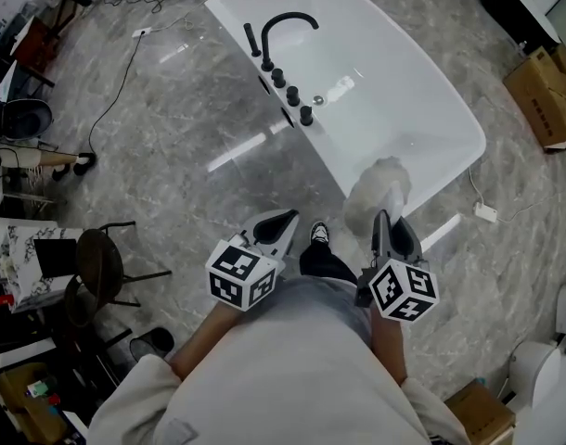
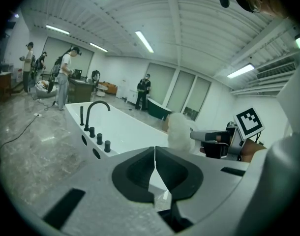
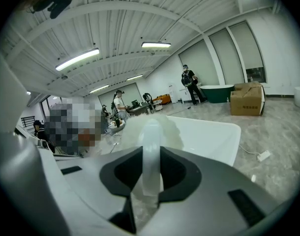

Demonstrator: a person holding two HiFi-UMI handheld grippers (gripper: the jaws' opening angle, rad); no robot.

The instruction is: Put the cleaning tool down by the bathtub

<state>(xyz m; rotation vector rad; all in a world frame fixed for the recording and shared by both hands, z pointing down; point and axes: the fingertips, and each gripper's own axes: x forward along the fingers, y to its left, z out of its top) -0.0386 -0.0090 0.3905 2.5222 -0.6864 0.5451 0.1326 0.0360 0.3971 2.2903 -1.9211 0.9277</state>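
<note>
The cleaning tool (image 1: pixel 379 184) is held by its pale handle between the jaws of the right hand-held gripper (image 1: pixel 392 222). Its fluffy white head is seen up in the air, close to the near end of the white bathtub (image 1: pixel 404 91). The jaws of the left hand-held gripper (image 1: pixel 281 222) are pressed together with nothing between them, above the grey floor (image 1: pixel 172 137).

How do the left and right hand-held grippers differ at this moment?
The left hand-held gripper is shut on nothing; the right hand-held gripper is shut on the cleaning tool. The left one hangs over floor; the right one's tool head overlaps the bathtub rim. Both carry marker cubes.
</note>
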